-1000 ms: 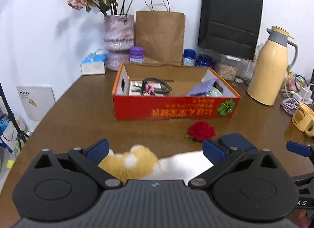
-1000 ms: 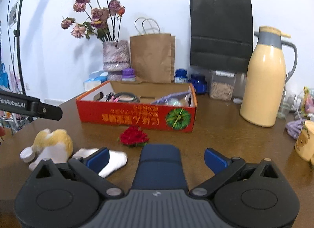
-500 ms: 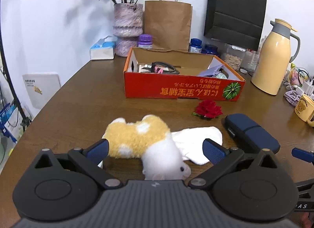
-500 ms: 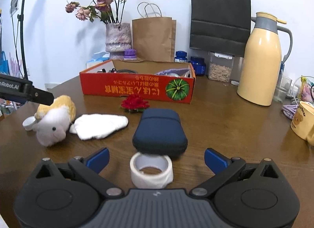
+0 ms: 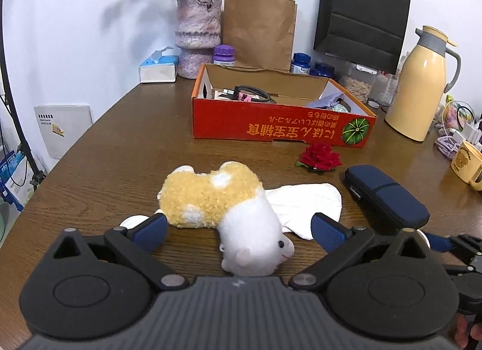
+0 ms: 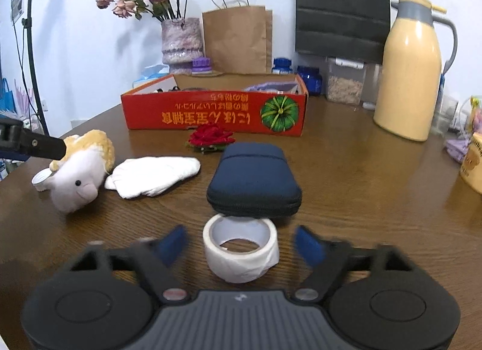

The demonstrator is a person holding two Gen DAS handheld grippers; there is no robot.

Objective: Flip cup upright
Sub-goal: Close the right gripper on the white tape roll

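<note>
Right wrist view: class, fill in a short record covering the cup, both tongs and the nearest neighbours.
cup: white cup on the table, just in front of the navy case
right tongs: closing, cup between them, pads not touching it
left tongs: open, plush toy between them
beside toy: white cloth

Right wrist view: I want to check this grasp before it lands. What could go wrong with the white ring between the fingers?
1. The right gripper is closing around the white ring, with the pads not yet touching it. Its wrinkled wall looks soft, so it may buckle or slip out.
2. The dark blue case sits right behind the ring, so tilting it could knock the case.
</note>
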